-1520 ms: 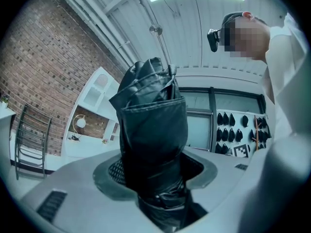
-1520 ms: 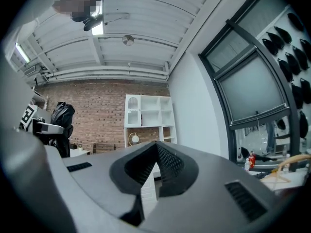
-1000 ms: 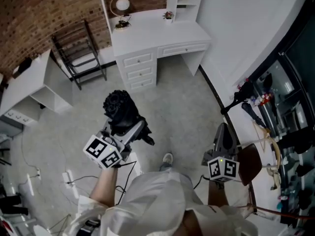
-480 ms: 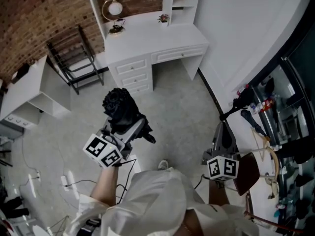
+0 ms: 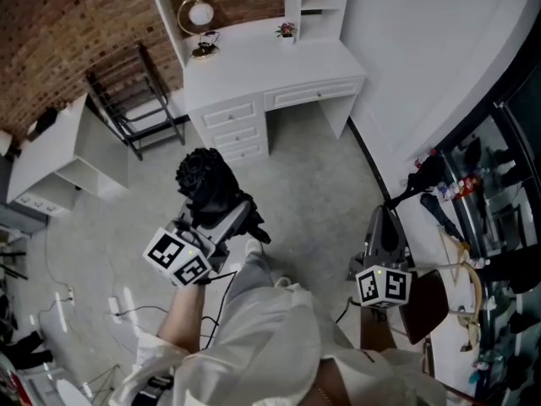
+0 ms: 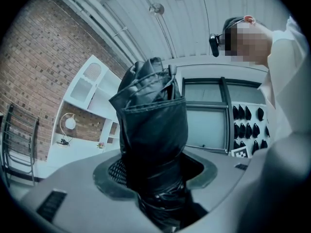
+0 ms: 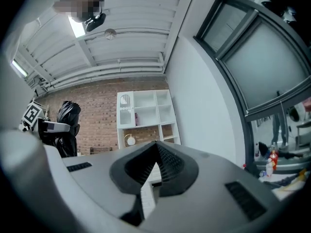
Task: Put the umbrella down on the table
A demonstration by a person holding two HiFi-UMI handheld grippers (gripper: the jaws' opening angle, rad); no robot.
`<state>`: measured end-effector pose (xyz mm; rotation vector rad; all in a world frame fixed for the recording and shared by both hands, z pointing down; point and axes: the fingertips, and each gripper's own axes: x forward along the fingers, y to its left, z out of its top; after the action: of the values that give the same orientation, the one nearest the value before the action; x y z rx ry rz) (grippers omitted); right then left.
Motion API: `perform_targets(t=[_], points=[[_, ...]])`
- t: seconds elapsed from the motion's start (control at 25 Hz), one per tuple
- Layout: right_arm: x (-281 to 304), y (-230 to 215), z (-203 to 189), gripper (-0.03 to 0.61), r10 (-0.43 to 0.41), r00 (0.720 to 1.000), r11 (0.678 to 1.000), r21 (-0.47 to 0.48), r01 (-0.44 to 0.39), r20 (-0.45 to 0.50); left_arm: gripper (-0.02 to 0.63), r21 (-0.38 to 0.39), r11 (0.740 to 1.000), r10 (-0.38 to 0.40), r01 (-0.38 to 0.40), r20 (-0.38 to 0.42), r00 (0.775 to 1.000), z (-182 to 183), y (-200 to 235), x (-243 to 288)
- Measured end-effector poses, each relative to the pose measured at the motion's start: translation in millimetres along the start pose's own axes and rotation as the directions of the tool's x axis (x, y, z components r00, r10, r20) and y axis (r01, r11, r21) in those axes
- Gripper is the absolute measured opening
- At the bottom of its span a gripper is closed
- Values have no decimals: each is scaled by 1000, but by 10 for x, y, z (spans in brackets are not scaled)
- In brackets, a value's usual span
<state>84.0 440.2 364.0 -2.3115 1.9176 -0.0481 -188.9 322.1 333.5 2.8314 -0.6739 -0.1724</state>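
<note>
A folded black umbrella (image 5: 203, 184) in its sleeve stands upright in my left gripper (image 5: 232, 216), which is shut on its lower part near the handle. In the left gripper view the umbrella (image 6: 153, 125) fills the middle and rises from between the jaws of that gripper (image 6: 156, 181). My right gripper (image 5: 385, 220) is held level at the right with its tips together and nothing in them. In the right gripper view its gripper (image 7: 156, 148) shows tips that meet, and the umbrella (image 7: 67, 123) stands at the far left. The white desk (image 5: 262, 62) is ahead across the floor.
On the desk stand a round lamp (image 5: 201, 15) and a small plant (image 5: 286, 30). A black folding rack (image 5: 127, 100) and a white shelf unit (image 5: 59, 146) are at the left. A cluttered counter (image 5: 461, 201) runs along the right. Cables (image 5: 114, 307) lie on the floor.
The person has stepped forward: a leg now shows under the left gripper and the room has shifted in view. Both grippers keep their hold and pose.
</note>
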Motion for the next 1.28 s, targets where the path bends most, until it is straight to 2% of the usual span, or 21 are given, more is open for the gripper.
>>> perform_targets(t=[0.16,0.44,0.88,1.28], points=[[117,34,-36,18,-1,1000,1000,2,1,2,265,4,1000,-2,2,-9,1000,5,122,41],[436,-2,-47,18,-27,1000,999,-29,27,4,265,-10,1000,-19,19,19,1000,48,484,329],[1609,87,4,18,-52,999,997,-53,52,13,264,-37,998,-56,57,21,998,210,1456,1130],[2499,283,-30,18,-70,998,996,-61,70,1,264,-52,995,-81,81,12,997,365,2261,1602]])
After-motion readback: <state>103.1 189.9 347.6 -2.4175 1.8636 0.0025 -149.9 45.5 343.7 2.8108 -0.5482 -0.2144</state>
